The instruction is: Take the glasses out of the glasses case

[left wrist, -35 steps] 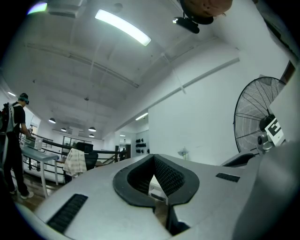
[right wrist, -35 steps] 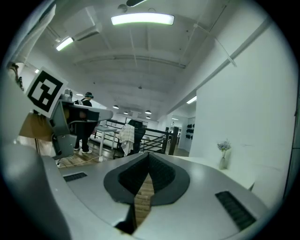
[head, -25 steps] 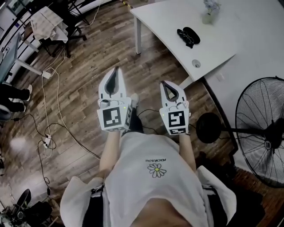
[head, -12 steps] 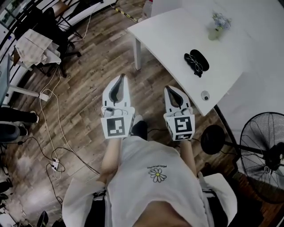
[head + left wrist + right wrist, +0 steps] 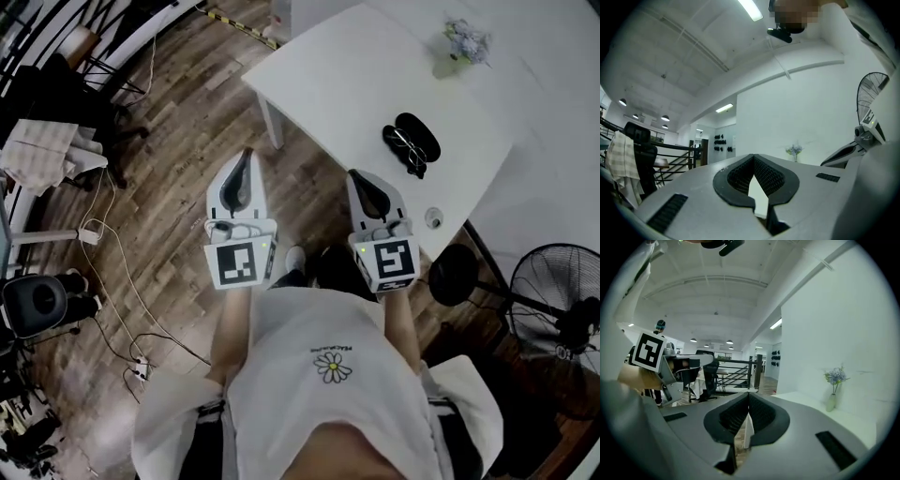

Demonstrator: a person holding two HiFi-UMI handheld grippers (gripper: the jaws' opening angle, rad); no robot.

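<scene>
Two grippers, both clenched on nothing: the left gripper [image 5: 246,159] and the right gripper [image 5: 360,178] point ahead. The glasses case [image 5: 421,136] lies on the white table [image 5: 328,66], ahead and right of the right gripper and untouched. The glasses [image 5: 402,151] lie against its near side; we cannot tell whether they sit inside. We judge them light, thin and fragile, best pinched at the bridge or a temple, never the lenses. Compared with a second ago, the case lies nearer the right gripper.
</scene>
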